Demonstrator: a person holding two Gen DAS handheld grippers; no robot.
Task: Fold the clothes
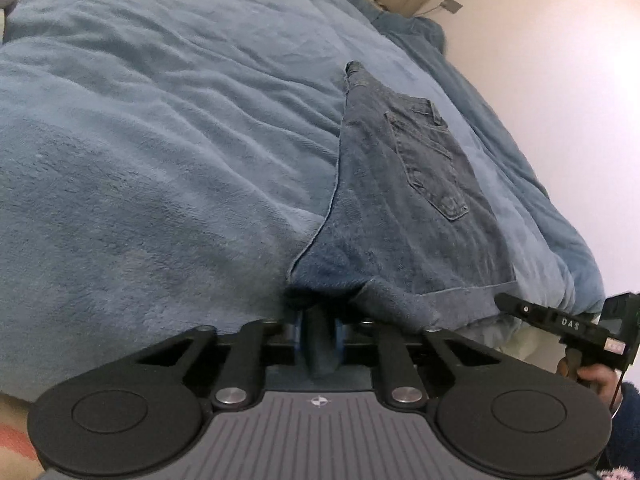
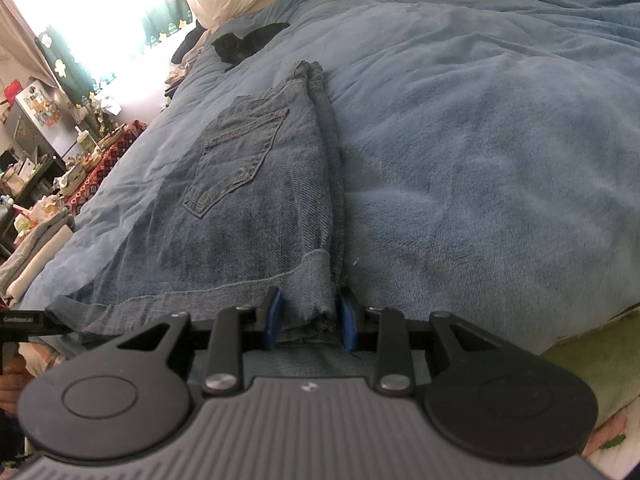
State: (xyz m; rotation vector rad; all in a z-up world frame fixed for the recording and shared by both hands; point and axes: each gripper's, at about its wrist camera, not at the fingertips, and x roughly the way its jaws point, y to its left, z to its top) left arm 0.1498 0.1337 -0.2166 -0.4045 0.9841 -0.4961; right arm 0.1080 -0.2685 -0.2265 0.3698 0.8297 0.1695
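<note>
The left claw (image 1: 319, 332) was pressed nearly together on a fold of denim at the near hem of the jeans (image 1: 404, 184), cloth pinched between its blue pads. The right claw (image 2: 308, 320) stood partly spread around the bunched hem at the other near corner, its pads flanking a thick roll of fabric and seemingly gripping it. Both claws sat at the same end of the garment, one at each corner, so neither was nearer.

From the claws the jeans ran straight away across the bed (image 1: 140, 140), long axis pointing from the near edge toward the far side, back pocket (image 2: 236, 156) facing up. Any fold, I judged, would have to carry this near hem forward along that axis.

Counted: one pair of jeans, one visible pocket, two claws, one blue blanket, one dark cloth (image 2: 244, 42) lying farther off on the bed.
</note>
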